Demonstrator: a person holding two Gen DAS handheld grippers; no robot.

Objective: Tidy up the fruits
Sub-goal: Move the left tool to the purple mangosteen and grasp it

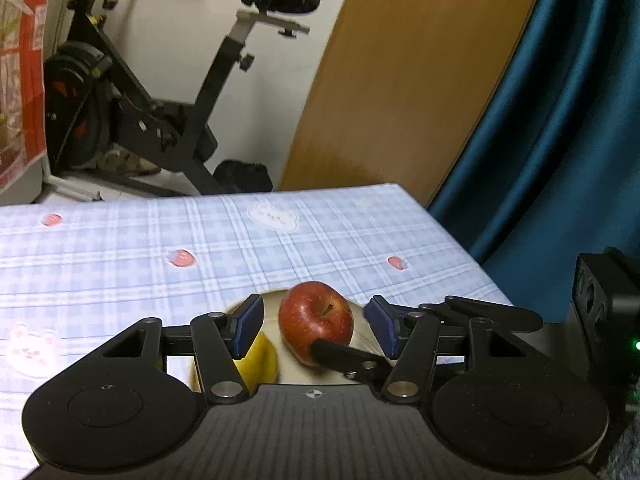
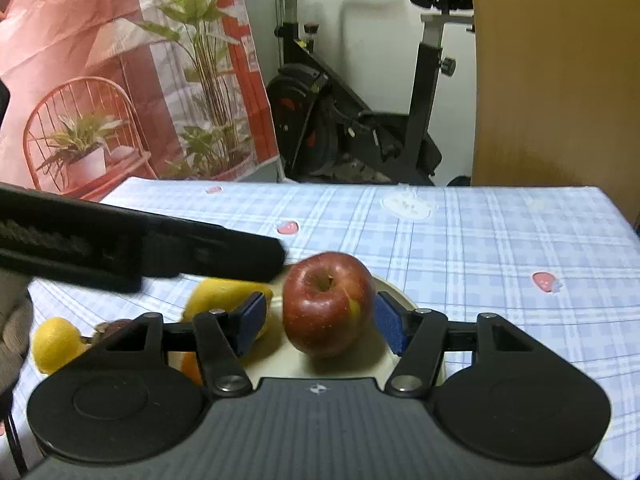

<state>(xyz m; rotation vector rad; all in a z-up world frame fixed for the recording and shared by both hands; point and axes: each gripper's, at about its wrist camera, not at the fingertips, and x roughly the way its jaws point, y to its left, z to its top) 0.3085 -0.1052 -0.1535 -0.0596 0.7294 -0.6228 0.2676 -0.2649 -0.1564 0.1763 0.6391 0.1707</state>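
A red apple (image 1: 316,316) (image 2: 328,304) sits upright on a cream plate (image 1: 360,328) (image 2: 394,294) on the blue checked tablecloth. My right gripper (image 2: 320,322) is open, its blue pads on either side of the apple with small gaps. My left gripper (image 1: 314,328) is open above the plate; a right gripper finger (image 1: 344,358) crosses in front of the apple there. A yellow fruit (image 1: 260,364) (image 2: 224,294) lies on the plate's left part. A lemon (image 2: 54,344) lies left of the plate, an orange piece (image 2: 191,366) near it.
The left gripper's body (image 2: 132,250) reaches across the right wrist view from the left. The table's far edge (image 1: 240,196) and right edge (image 1: 460,248) are near. An exercise bike (image 1: 152,100), a wooden panel (image 1: 400,80) and a blue curtain (image 1: 560,140) stand behind.
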